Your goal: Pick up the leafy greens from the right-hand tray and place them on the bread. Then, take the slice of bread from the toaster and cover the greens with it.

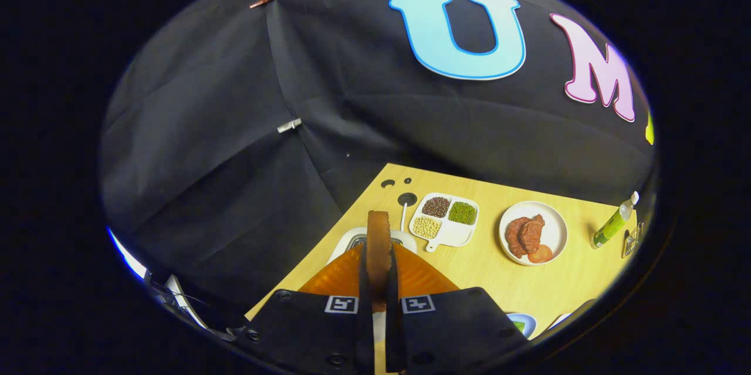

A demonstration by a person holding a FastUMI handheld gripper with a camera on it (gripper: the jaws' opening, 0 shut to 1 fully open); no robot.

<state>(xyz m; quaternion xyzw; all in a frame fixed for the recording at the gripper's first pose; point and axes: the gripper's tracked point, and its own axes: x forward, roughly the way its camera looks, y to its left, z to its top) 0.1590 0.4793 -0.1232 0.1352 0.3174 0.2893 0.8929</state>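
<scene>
Gripper view: the gripper [378, 281] is pinching a slice of bread [378, 246] edge-on between both fingers, lifting it above the toaster [352, 241] near the table's [469, 269] left edge. To the right are sitting a divided tray of beans [446, 219], then a plate of meat and tomato [533, 233], then a green bottle [613, 223]. The covering step is seemingly under way; next, the slice needs carrying over to the greens and laying flat.
</scene>
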